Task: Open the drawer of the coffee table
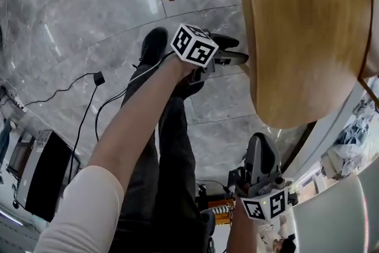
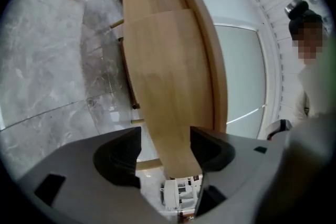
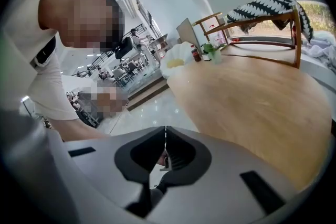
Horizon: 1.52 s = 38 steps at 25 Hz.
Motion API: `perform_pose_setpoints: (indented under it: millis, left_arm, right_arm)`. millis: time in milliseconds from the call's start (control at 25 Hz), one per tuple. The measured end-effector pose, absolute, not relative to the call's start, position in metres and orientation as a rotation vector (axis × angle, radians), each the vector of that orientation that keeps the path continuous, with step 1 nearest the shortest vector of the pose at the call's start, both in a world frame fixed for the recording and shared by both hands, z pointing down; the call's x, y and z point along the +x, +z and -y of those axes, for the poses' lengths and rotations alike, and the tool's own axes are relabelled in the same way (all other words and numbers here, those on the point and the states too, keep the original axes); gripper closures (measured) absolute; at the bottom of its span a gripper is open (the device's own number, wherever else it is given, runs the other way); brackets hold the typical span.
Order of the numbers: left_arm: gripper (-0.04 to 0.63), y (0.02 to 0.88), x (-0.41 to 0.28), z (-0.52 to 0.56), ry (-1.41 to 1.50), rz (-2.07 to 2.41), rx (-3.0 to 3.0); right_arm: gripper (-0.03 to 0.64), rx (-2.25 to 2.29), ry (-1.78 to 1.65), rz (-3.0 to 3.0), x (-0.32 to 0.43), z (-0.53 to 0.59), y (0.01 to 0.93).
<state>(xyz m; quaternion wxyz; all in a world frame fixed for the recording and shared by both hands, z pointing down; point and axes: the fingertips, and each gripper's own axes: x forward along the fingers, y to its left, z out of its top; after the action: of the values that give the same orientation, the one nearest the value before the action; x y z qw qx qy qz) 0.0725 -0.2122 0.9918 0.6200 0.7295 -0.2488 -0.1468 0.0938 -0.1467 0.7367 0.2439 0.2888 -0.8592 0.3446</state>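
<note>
Coffee table [image 1: 308, 38] edge between spread jaws of left gripper [image 2: 165, 134], right gripper [image 3: 165, 131] clamped on nothing, might just slip off that smooth wood.

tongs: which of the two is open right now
The left tongs: their jaws stand apart, with the coffee table's wooden side showing between them. The right tongs are closed tip to tip.
</note>
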Motion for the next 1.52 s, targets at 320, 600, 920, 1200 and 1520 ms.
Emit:
perform_pose_setpoints:
  millis: [320,600,920,1200,1520]
  left_arm:
    - [0.238,1.021,0.100,0.225,-0.491,0.429,1.659]
    - [0.202,1.001,0.107,0.231,-0.640,0.225,1.741]
    - [0.211,0.993,0.101,0.230,-0.704,0.200,1.742]
    - [0.224,0.994,0.089,0.214,-0.683,0.240,1.718]
    - [0.235,0.991,0.066,0.171,-0.636,0.195,1.710]
  right_arm:
    - [0.598,0.793,0.961,2.348,0.104,0.151,0.769]
    - [0.597,0.828,0.996,2.324,0.120,0.143,0.785]
    - [0.597,0.858,1.059,2.320,0.120,0.131,0.792]
    - [0.598,0.859,1.057,2.342,0.113,0.123,0.792]
    - [0.597,0.880,1.036,2.339,0.110,0.116,0.798]
